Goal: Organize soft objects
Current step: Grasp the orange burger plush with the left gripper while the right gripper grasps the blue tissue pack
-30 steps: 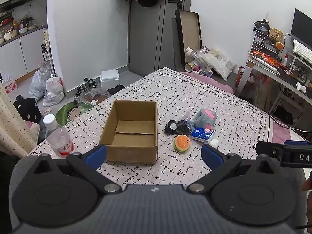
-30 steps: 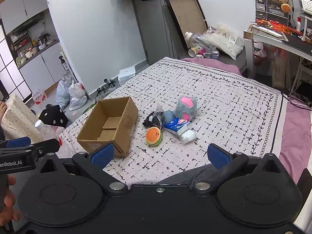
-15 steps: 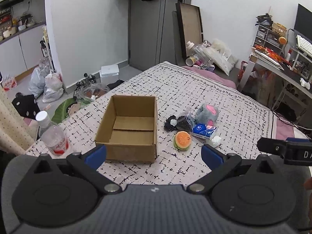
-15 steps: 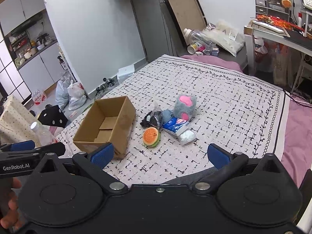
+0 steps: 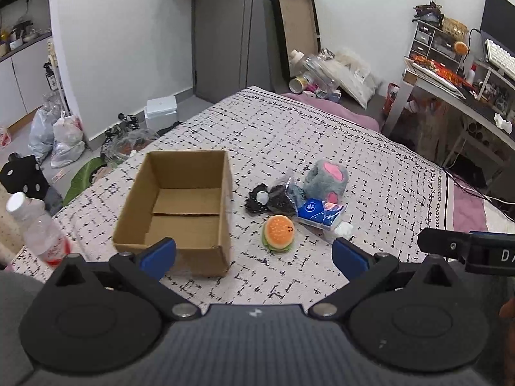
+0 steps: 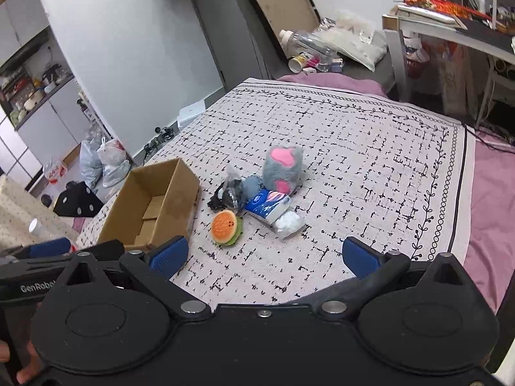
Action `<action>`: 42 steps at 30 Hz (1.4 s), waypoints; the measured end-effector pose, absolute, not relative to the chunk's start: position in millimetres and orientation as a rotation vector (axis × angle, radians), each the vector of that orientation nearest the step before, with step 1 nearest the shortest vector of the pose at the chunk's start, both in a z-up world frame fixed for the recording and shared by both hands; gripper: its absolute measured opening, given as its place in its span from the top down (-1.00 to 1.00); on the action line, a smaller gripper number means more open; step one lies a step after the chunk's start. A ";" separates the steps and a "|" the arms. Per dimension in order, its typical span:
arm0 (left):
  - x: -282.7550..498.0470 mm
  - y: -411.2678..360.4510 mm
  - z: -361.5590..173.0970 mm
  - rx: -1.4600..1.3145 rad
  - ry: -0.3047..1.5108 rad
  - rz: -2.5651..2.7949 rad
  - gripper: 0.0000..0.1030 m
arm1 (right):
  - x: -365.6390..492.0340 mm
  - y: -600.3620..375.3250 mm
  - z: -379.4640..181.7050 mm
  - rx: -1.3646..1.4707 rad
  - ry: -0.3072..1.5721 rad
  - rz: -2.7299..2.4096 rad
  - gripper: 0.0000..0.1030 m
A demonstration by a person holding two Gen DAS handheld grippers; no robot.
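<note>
An open, empty cardboard box (image 5: 180, 206) (image 6: 154, 206) lies on the patterned bed. Right of it is a small pile: a burger-shaped squishy (image 5: 278, 232) (image 6: 226, 227), a grey plush paw with pink pads (image 5: 326, 180) (image 6: 283, 170), a blue tissue pack (image 5: 320, 214) (image 6: 265, 204), a black item in a clear bag (image 5: 276, 196) (image 6: 230, 193) and a small white soft piece (image 5: 344, 229) (image 6: 288, 223). My left gripper (image 5: 254, 254) is open and empty, held back from the box and pile. My right gripper (image 6: 264, 254) is open and empty, in front of the pile.
A clear water bottle (image 5: 35, 225) stands at the bed's left corner. The bed's quilt (image 6: 354, 148) stretches right and far. A desk (image 5: 457, 90) stands to the right. Bags (image 5: 61, 141) and clutter lie on the floor to the left.
Both grippers have moved forward toward the box and the pile, so these look larger. Both stay open. Nothing on the bed has moved.
</note>
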State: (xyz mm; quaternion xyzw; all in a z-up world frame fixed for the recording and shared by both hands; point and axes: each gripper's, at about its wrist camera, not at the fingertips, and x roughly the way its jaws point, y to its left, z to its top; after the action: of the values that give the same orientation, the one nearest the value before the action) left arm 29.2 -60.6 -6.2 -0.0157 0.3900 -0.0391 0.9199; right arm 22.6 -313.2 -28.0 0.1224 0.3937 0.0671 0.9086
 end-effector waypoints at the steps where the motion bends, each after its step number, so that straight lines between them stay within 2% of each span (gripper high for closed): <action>1: 33.4 -62.6 -8.6 -0.038 0.808 -0.086 -0.99 | 25.8 -316.7 -29.6 0.268 0.814 0.135 -1.00; 12: 71.2 -85.9 -37.1 -0.031 0.837 -0.076 -0.99 | 70.1 -347.8 -56.2 0.461 0.851 0.141 -0.99; 14: 78.4 -91.0 -41.5 -0.028 0.840 -0.081 -0.99 | 79.6 -352.0 -64.8 0.507 0.871 0.144 -0.95; 19: 99.4 -106.2 -61.3 -0.023 0.863 -0.087 -0.93 | 103.0 -361.4 -90.0 0.633 0.930 0.159 -0.68; 22: 111.8 -115.2 -75.1 -0.014 0.878 -0.083 -0.92 | 118.4 -363.2 -101.3 0.702 0.953 0.184 -0.68; 29: 144.4 -121.6 -111.7 -0.034 0.976 -0.048 -0.53 | 156.2 -365.5 -139.8 0.834 1.030 0.192 -0.47; 32: 155.4 -123.5 -124.4 -0.035 1.006 -0.038 -0.48 | 167.4 -365.3 -154.6 0.868 1.044 0.194 -0.47; 39: 174.9 -129.9 -147.8 -0.014 1.052 -0.012 -0.43 | 188.8 -369.6 -183.9 0.944 1.084 0.246 -0.22; 42: 181.0 -130.0 -158.8 -0.008 1.072 0.003 -0.43 | 196.8 -368.9 -193.5 0.949 1.095 0.272 -0.21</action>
State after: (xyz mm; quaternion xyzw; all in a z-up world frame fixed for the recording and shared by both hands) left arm 181.0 -130.0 -158.8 -0.0036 0.5108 0.0012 0.8597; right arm 196.8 -368.9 -193.5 0.4326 0.4992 0.1242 0.7404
